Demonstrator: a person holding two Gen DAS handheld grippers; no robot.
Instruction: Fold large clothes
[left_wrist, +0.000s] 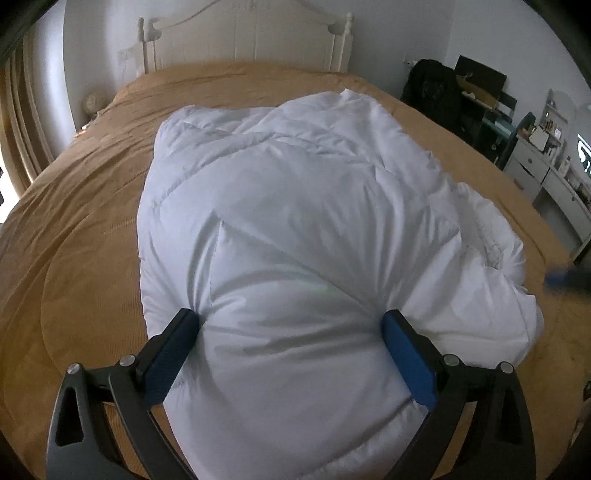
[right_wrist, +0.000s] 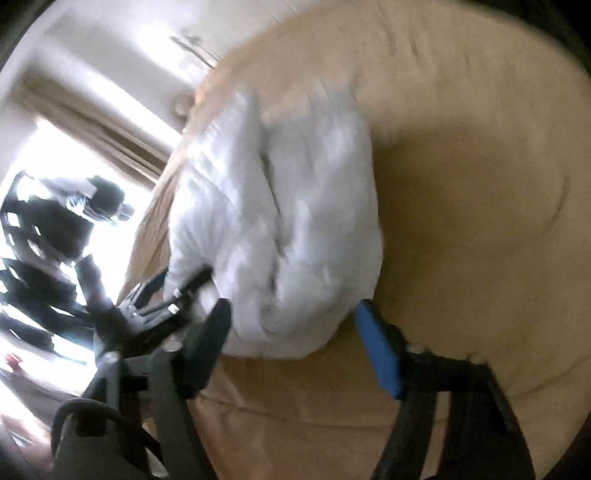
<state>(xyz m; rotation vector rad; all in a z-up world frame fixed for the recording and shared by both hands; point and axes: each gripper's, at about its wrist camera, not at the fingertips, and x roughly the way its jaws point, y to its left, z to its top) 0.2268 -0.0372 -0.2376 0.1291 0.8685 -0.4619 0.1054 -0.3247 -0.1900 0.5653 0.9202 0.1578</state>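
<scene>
Two grippers worked at the near end of a white duvet (left_wrist: 295, 206) lying bunched along the middle of the bed (left_wrist: 74, 229). The left gripper (left_wrist: 291, 332) stood wide open, its pads pressed into either side of a thick puffed fold; whether it truly gripped or only straddled that bulk was hard to say. The right gripper (right_wrist: 295, 314), about half open, straddled the near right corner of the bundle, and motion blur hid whether its pads touched; nothing looked pinched.

The duvet seemed light, very soft and springy: likely to puff back and slide out of a shallow pinch. A hold on a stitched edge or corner, taken deep, seemed safest.

Farther off stood the white headboard (left_wrist: 243, 40); at far right were a cluttered dresser (left_wrist: 535, 173) and dark bags (left_wrist: 432, 88). Nothing blocked the bed.
</scene>
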